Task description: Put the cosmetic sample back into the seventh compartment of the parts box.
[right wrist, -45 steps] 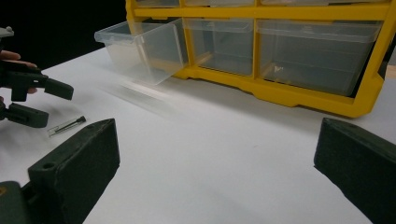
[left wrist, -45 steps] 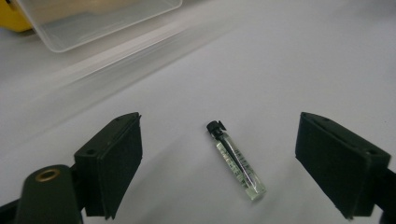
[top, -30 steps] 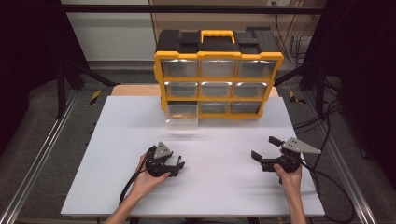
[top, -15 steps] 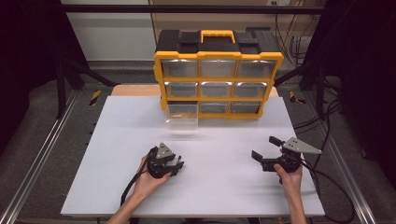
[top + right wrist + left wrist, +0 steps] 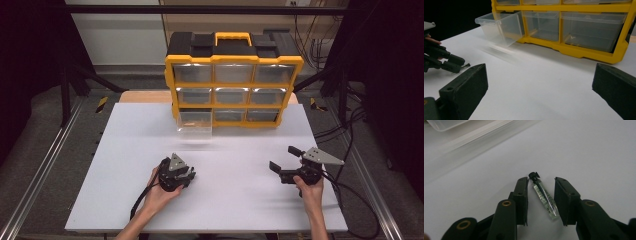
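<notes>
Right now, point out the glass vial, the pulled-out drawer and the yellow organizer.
glass vial (image 5: 544,197), left gripper view, middle of its clear body.
pulled-out drawer (image 5: 499,28), right gripper view, its clear side wall.
yellow organizer (image 5: 233,86), high view, yellow front frame.

No legible text; faint printed marks on the glass vial (image 5: 544,196), unreadable.

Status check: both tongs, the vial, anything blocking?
Left tongs open, jaws either side of the small vial lying on the table, not clamped. Right tongs open, empty. Organizer's bottom-left drawer pulled out; nothing blocking.
</notes>
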Motion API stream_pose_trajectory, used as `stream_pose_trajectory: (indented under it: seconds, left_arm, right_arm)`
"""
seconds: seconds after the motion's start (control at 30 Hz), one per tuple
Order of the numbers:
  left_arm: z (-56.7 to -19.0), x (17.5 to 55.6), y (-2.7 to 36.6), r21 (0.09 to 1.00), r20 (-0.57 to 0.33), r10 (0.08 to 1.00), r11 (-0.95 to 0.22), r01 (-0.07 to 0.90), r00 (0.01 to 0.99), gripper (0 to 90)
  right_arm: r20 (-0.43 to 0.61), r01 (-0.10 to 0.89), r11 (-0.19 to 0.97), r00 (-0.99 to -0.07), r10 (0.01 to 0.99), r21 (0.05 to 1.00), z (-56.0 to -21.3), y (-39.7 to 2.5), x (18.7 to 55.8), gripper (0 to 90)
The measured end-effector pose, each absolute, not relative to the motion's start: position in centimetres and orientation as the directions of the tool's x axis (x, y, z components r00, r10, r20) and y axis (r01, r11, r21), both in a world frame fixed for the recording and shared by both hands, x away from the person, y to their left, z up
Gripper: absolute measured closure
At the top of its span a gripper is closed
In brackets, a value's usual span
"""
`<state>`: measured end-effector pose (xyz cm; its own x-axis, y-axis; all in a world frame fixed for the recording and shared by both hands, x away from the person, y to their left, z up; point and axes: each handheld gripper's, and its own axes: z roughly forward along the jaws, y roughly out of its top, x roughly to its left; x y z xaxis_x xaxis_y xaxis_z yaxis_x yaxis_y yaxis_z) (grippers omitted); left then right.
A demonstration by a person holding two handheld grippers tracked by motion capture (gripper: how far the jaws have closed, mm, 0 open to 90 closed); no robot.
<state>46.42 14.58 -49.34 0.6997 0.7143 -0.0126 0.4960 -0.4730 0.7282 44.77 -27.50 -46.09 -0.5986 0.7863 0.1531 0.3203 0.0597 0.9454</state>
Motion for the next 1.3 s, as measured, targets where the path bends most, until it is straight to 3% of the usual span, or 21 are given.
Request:
stream_pose_trajectory:
  seconds: [0.7,1.3]
  left_arm:
    - [-49.16,46.47,14.61,0.716,-0.014,0.719,-0.478,0.509,0.695,79.6]
    - [-48.86,46.51,14.82,0.718,-0.019,0.714,-0.477,0.506,0.700,80.3]
  right_arm:
    - [0.153,0.319,0.058,-0.598,0.787,0.946,-46.07,-27.54,44.77,0.9]
    - [0.152,0.319,0.059,-0.598,0.787,0.946,-46.07,-27.53,44.77,0.9]
